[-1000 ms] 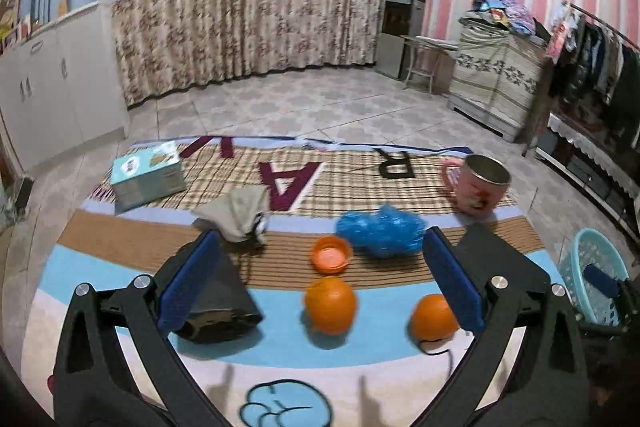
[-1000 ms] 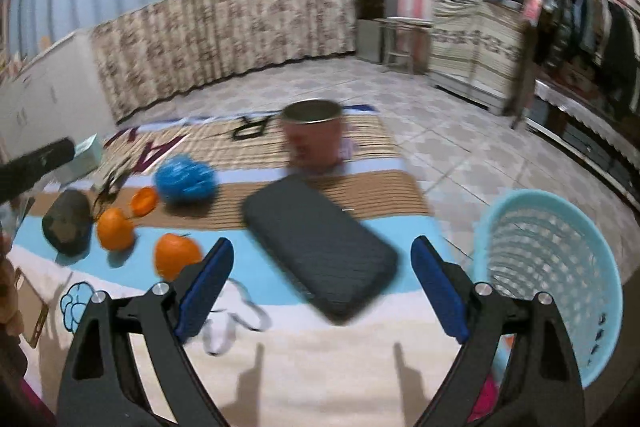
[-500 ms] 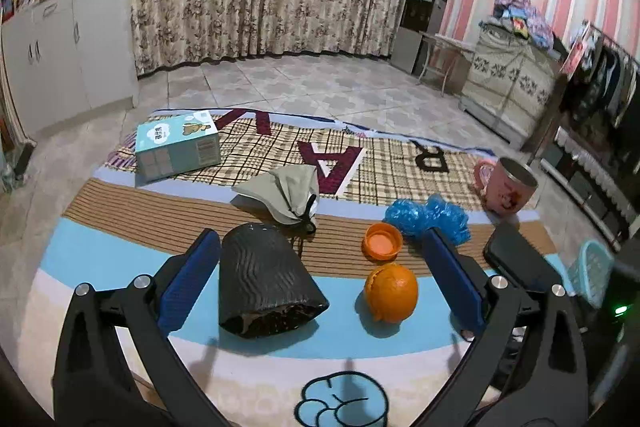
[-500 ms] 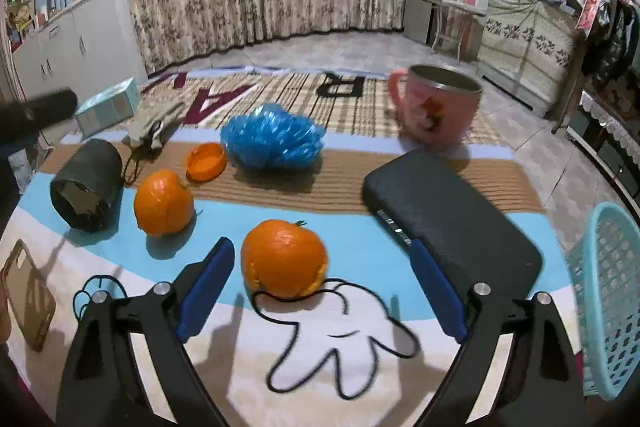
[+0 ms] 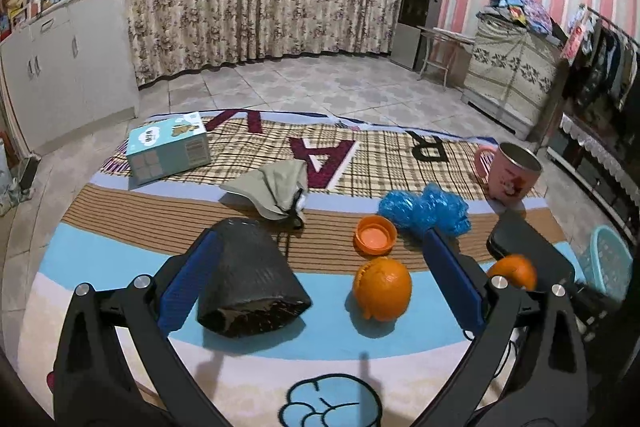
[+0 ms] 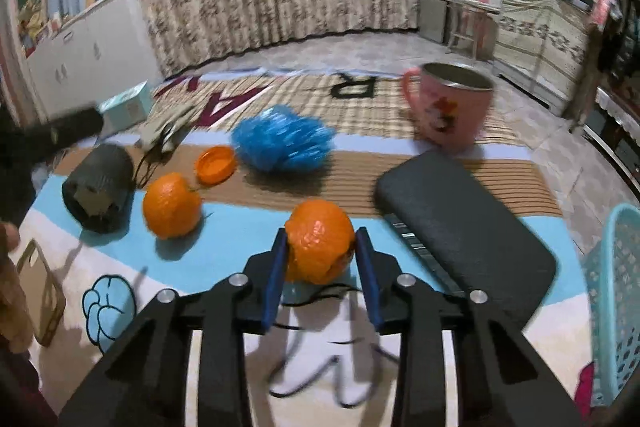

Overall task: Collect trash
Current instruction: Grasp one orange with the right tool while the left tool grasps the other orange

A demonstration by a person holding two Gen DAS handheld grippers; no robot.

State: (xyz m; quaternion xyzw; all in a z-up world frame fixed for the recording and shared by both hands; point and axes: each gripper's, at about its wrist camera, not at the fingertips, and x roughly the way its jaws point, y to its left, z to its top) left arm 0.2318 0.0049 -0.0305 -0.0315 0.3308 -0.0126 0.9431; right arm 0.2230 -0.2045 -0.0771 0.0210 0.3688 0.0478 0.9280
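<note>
My right gripper has its jaws closing on an orange on the play mat, and the blue pads touch both its sides. A second orange lies to the left, near an orange cap, crumpled blue plastic and a black ribbed cup on its side. My left gripper hangs open over the mat. The black cup lies just inside its left finger, and the second orange sits between the fingers, untouched.
A teal mesh basket stands off the mat's right edge. A black case lies right of the held orange, with a pink mug behind it. A tissue box and a grey cloth sit farther back.
The right gripper swung left from the black case to the orange, came down and closed its jaws around it. The left gripper shifted, so the black cup now shows beside its left finger.
</note>
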